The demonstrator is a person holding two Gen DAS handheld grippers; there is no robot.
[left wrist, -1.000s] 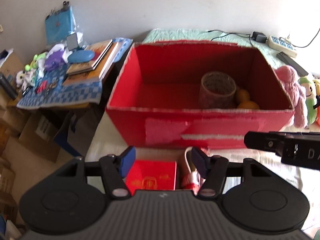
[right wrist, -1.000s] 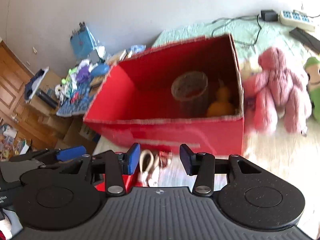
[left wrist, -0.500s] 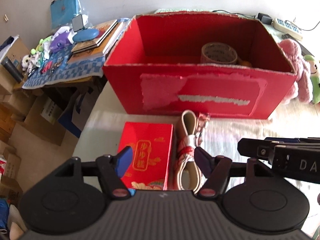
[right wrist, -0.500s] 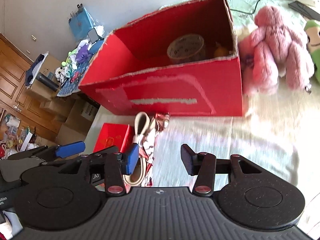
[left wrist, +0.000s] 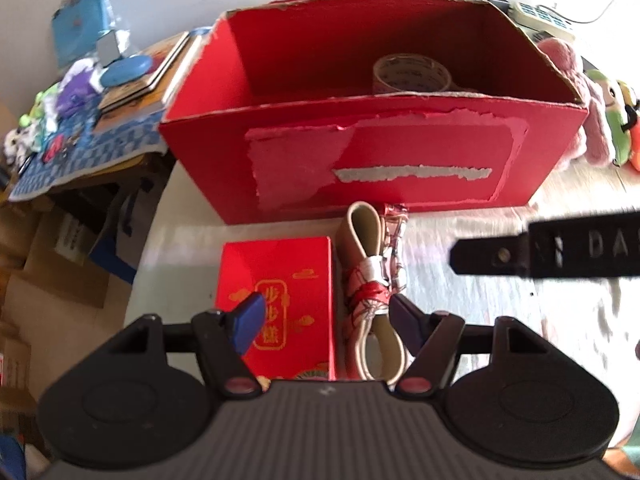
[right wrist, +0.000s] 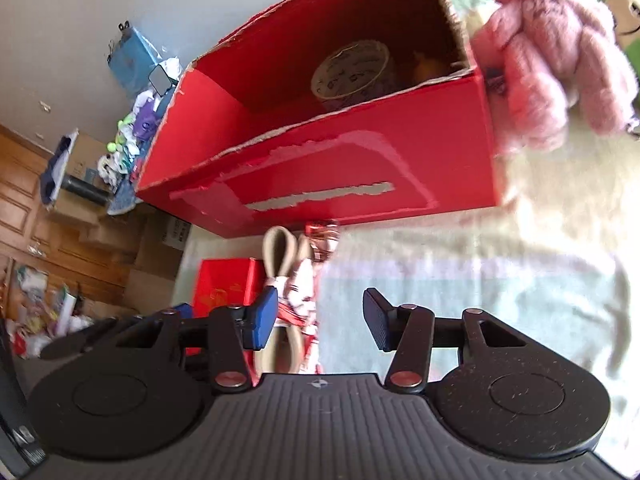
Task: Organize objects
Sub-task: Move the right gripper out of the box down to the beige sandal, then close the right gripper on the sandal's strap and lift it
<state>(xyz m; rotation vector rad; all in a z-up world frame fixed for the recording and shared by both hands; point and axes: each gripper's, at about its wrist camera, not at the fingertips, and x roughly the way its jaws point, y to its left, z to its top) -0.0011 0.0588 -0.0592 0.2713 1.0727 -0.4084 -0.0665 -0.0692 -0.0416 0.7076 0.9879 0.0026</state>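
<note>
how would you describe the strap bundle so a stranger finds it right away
Find the big open red box on the bed. In front of its near wall lie two things side by side: a flat red packet and, to its right, the strap bundle. It alone is beige and looped, tied at the middle with red and white cord.

Left hand-held gripper and right hand-held gripper both hover low, jaws spread wide, holding nothing

Both wrist views face red box from near, above front; right tilted.
</note>
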